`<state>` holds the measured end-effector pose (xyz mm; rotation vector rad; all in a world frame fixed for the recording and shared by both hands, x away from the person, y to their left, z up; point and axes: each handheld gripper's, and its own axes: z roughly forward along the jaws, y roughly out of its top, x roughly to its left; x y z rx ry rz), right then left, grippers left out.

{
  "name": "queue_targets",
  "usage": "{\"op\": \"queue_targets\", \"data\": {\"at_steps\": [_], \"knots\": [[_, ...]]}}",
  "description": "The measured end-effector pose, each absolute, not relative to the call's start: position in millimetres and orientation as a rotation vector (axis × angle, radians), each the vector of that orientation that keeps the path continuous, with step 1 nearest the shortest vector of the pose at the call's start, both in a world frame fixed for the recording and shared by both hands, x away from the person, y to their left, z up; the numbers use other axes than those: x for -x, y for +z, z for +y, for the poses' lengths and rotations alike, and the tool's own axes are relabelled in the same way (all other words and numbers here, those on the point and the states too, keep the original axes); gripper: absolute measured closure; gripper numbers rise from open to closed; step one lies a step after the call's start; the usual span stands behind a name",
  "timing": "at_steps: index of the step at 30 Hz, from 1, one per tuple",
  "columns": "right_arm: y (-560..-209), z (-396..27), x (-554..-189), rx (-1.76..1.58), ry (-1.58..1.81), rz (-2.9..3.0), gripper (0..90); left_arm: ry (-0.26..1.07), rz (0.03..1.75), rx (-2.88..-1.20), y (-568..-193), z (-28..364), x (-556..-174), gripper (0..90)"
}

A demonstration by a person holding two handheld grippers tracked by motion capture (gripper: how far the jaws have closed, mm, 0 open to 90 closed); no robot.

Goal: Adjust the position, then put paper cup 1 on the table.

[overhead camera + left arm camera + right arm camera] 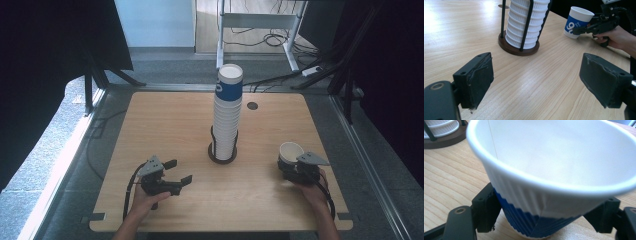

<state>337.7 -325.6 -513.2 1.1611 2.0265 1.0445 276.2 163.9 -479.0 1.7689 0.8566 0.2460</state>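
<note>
A white paper cup with a blue band stands on the wooden table at the right, its mouth up. My right gripper has a jaw on each side of the cup's blue lower part, and both pads touch its wall, which shows a crease. The left gripper view has this cup and my right gripper at the upper right. My left gripper rests low over the table at the left, open, with bare wood between its pads.
A tall stack of white ribbed cups, topped by a blue-banded one, stands in a black wire holder on a round dark base at the table's middle. A small round hole lies behind it. Dark curtains flank the table.
</note>
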Motion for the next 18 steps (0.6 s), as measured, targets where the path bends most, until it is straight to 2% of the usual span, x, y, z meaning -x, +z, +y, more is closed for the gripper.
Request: {"op": "queue_targets", "data": {"at_steps": [9, 18], "knots": [[-511, -329, -335, -1.197, 1.071, 2.007, 12.2, 0.257, 0.856, -1.762, -477, 166, -274, 12.0], [-491, -345, -303, -1.198, 1.181, 1.909, 7.6, 0.269, 0.867, -1.752, -475, 169, -276, 12.2]]}}
